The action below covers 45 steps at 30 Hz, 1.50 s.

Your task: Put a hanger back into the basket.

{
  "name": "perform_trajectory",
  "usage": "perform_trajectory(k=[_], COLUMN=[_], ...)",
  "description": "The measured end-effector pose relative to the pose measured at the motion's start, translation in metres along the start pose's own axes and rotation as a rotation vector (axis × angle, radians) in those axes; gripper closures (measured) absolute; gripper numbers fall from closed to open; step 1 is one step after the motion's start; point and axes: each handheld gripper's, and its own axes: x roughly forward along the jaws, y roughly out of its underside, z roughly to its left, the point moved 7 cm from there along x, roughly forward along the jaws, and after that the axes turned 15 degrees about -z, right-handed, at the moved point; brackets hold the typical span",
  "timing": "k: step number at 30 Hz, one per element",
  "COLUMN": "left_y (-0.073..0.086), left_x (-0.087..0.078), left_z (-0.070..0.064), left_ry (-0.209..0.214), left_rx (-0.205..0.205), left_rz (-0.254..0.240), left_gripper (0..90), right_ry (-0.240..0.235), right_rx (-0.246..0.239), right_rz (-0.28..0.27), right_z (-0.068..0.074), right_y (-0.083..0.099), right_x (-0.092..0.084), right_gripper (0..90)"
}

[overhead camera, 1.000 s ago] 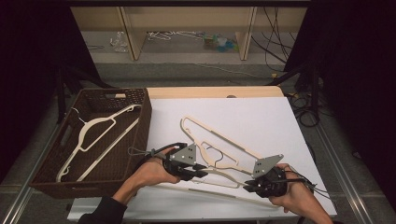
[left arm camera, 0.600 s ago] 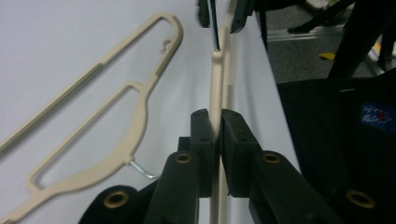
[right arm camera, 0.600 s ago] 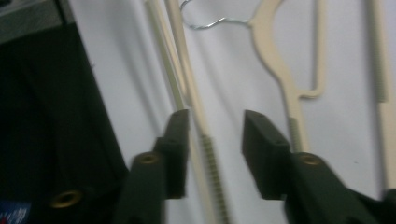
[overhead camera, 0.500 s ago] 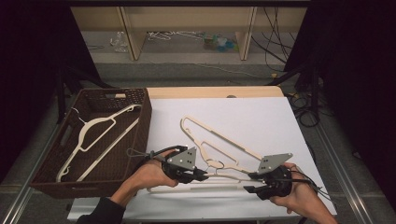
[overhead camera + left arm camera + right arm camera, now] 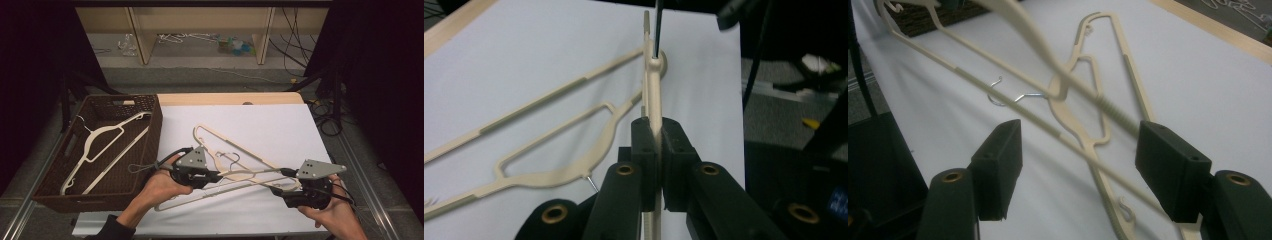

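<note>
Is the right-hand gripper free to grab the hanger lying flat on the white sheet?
Probably yes: the right gripper has just been opening, pads bare, and the flat hanger lies just ahead. The hanger clamped in the left gripper crosses above it, though.

Cream hangers (image 5: 235, 172) on a white sheet (image 5: 280, 130); dark brown woven basket (image 5: 150, 125); black grippers (image 5: 200, 175).
</note>
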Motion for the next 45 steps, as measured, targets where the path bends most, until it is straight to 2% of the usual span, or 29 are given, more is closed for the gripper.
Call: perform_trajectory(k=[4,5,7,9,10,11,12,13,14,15,16,18,19,20,22,25,26,29,33,37,38,39,42,43,44,45], left_y=[-0.012,-0.015,-0.017,-0.021,-0.026,-0.026,-0.032,-0.036,-0.036,-0.045,-0.045,-0.057,-0.057,-0.063,-0.07,-0.079,-0.082,-0.09,-0.097,-0.094,-0.091,-0.088,-0.075,-0.071,-0.066,-0.063], left_x=[-0.017,-0.024,-0.027,-0.037,-0.045,-0.045,-0.055,-0.06,-0.06,-0.071,-0.071,-0.086,-0.086,-0.094,-0.103,-0.118,-0.124,-0.144,-0.173,-0.202,-0.209,-0.216,-0.227,-0.231,-0.234,-0.238], left_z=[0.008,0.009,0.01,0.011,0.012,0.012,0.014,0.015,0.015,0.017,0.017,0.022,0.022,0.024,0.027,0.032,0.035,0.043,0.057,0.073,0.08,0.088,0.096,0.1,0.103,0.108], left_ry=[-0.052,-0.06,-0.064,-0.081,-0.091,-0.091,-0.105,-0.111,-0.111,-0.124,-0.124,-0.141,-0.141,-0.149,-0.163,-0.168,-0.18,-0.223,-0.289,-0.371,-0.395,-0.423,-0.453,-0.453,-0.458,-0.469], left_rx=[-0.056,-0.081,-0.096,-0.136,-0.156,-0.156,-0.162,-0.174,-0.174,-0.18,-0.18,-0.2,-0.2,-0.214,-0.216,-0.237,-0.243,-0.214,-0.209,-0.205,-0.187,-0.15,-0.193,-0.183,-0.203,-0.182], left_rz=[-0.072,-0.092,-0.104,-0.148,-0.186,-0.186,-0.223,-0.243,-0.243,-0.275,-0.275,-0.311,-0.311,-0.321,-0.326,-0.339,-0.344,-0.335,-0.351,-0.356,-0.355,-0.351,-0.34,-0.344,-0.345,-0.348], left_gripper=[86.1,86.1,86.1,86.1,86.1,86.1,86.1,86.1,86.1,86.1,86.1,86.1,86.1,86.2,86.2,86.2,86.1,86.1,86.1,86.1,86.1,86.1,86.1,86.1,86.1,86.1], right_ry=[0.004,-0.001,0.003,-0.001,0.007,0.003,-0.005,-0.001,-0.001,-0.007,-0.014,-0.016,-0.016,-0.024,-0.031,-0.032,-0.032,-0.028,-0.032,-0.027,-0.027,-0.025,-0.024,-0.02,-0.016,-0.012], right_rx=[0.012,0.016,0.02,0.028,0.024,0.038,0.049,0.043,0.043,0.044,0.044,0.047,0.047,0.036,0.026,0.033,0.033,0.036,0.039,0.038,0.039,0.048,0.04,0.046,0.044,0.042], right_rz=[-0.002,0.0,-0.002,0.002,-0.006,0.001,0.01,0.012,0.012,0.018,0.026,0.029,0.029,0.031,0.032,0.037,0.037,0.044,0.045,0.043,0.043,0.048,0.039,0.043,0.041,0.037], right_z=[0.003,0.004,0.005,0.006,0.005,0.006,0.007,0.008,0.008,0.01,0.011,0.013,0.013,0.014,0.014,0.015,0.015,0.014,0.014,0.014,0.013,0.014,0.013,0.014,0.013,0.013], right_y=[0.002,0.004,0.007,0.013,0.017,0.019,0.022,0.023,0.023,0.026,0.028,0.029,0.029,0.03,0.03,0.031,0.031,0.033,0.033,0.034,0.034,0.035,0.035,0.035,0.035,0.035], right_x=[-0.002,-0.002,-0.001,0.001,0.002,0.003,0.004,0.005,0.005,0.007,0.008,0.009,0.009,0.011,0.011,0.011,0.011,0.011,0.01,0.01,0.01,0.01,0.011,0.011,0.011,0.012], right_gripper=[36.2,35.9,35.4,34.6,33.4,33.0,32.9,32.2,32.2,31.0,30.9,31.0,31.0,31.2,31.7,31.7,31.7,31.7,31.8,31.8,31.7,31.7,31.3,30.3,29.4,29.1])
